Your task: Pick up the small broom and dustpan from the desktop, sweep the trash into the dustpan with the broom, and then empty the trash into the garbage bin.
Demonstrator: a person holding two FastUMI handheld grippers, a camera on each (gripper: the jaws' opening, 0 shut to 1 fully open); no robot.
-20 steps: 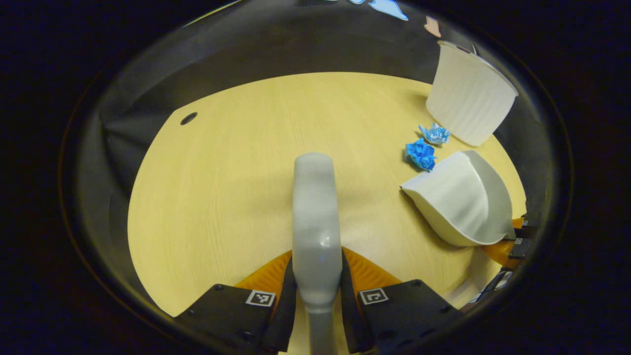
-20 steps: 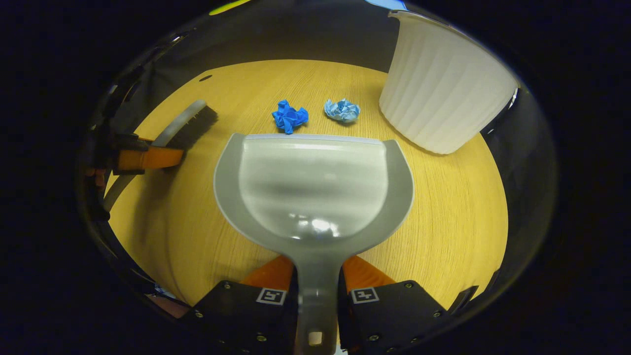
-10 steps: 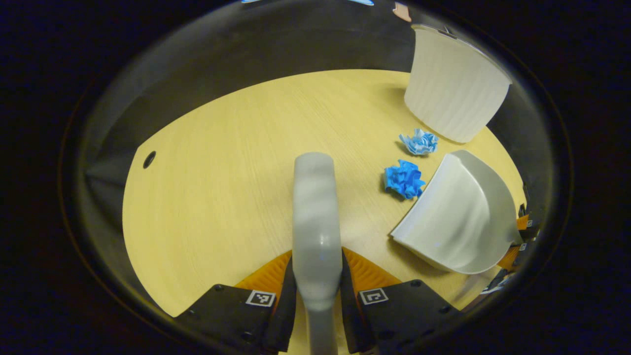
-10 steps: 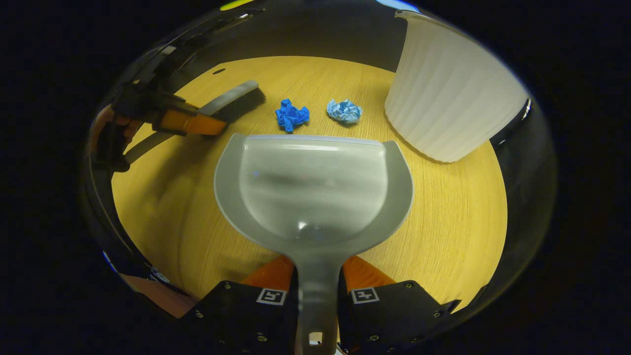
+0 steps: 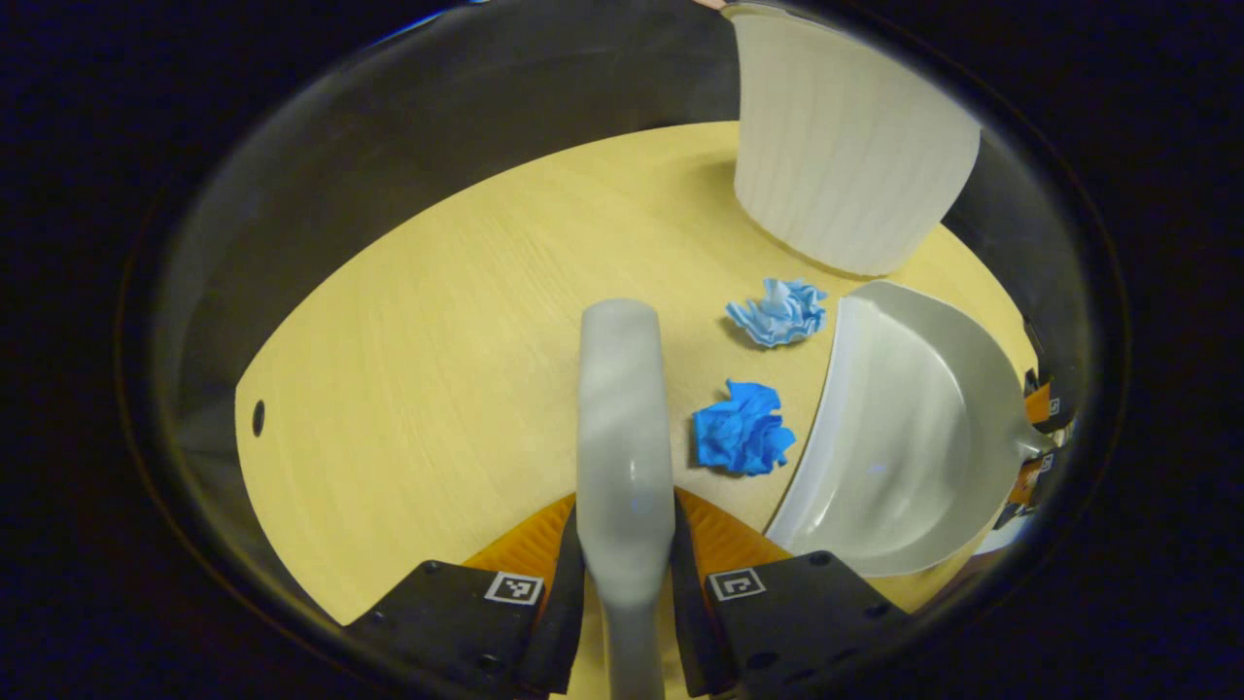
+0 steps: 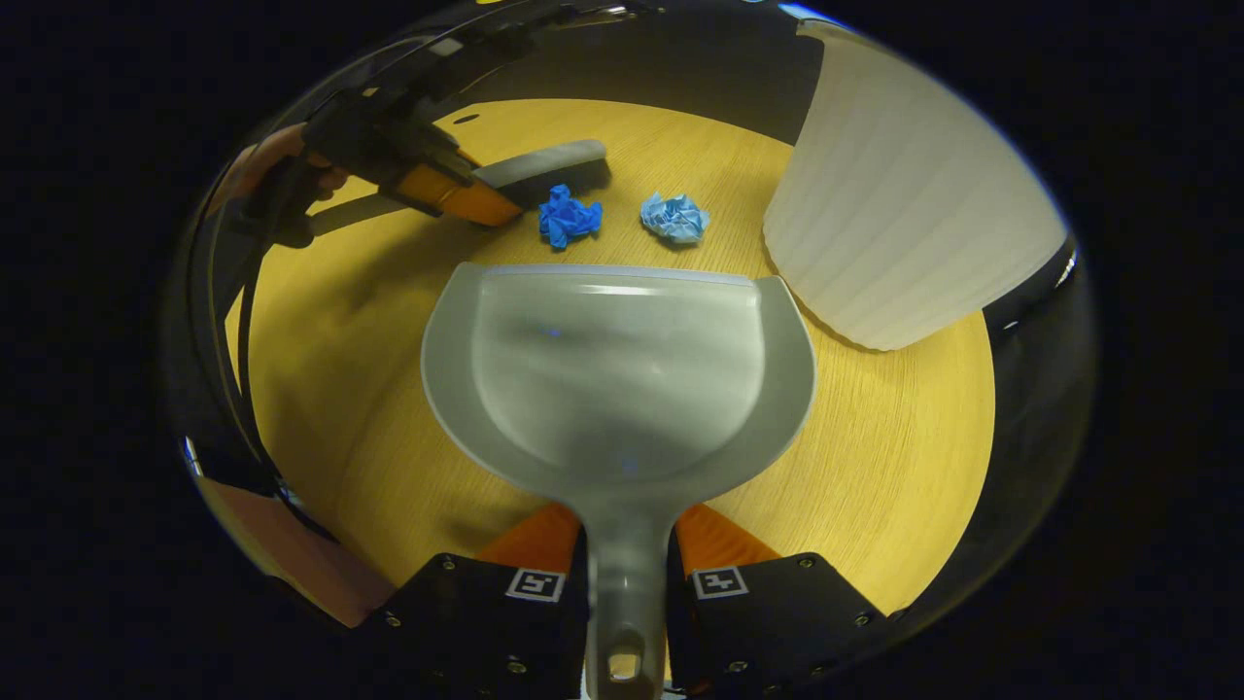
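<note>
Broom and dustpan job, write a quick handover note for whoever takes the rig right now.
Left gripper: shut on the broom handle, with the broom head beside the dark blue paper ball.
Right gripper: shut on the dustpan handle, with the pan's open edge facing both balls.
On the desk: the dark blue ball and the light blue paper ball lie just ahead of the pan's lip; the white bin stands to the right of them in the right gripper view.
Done: both tools picked up and lined up.
Left: sweep both balls into the pan, then tip it into the bin.
</note>
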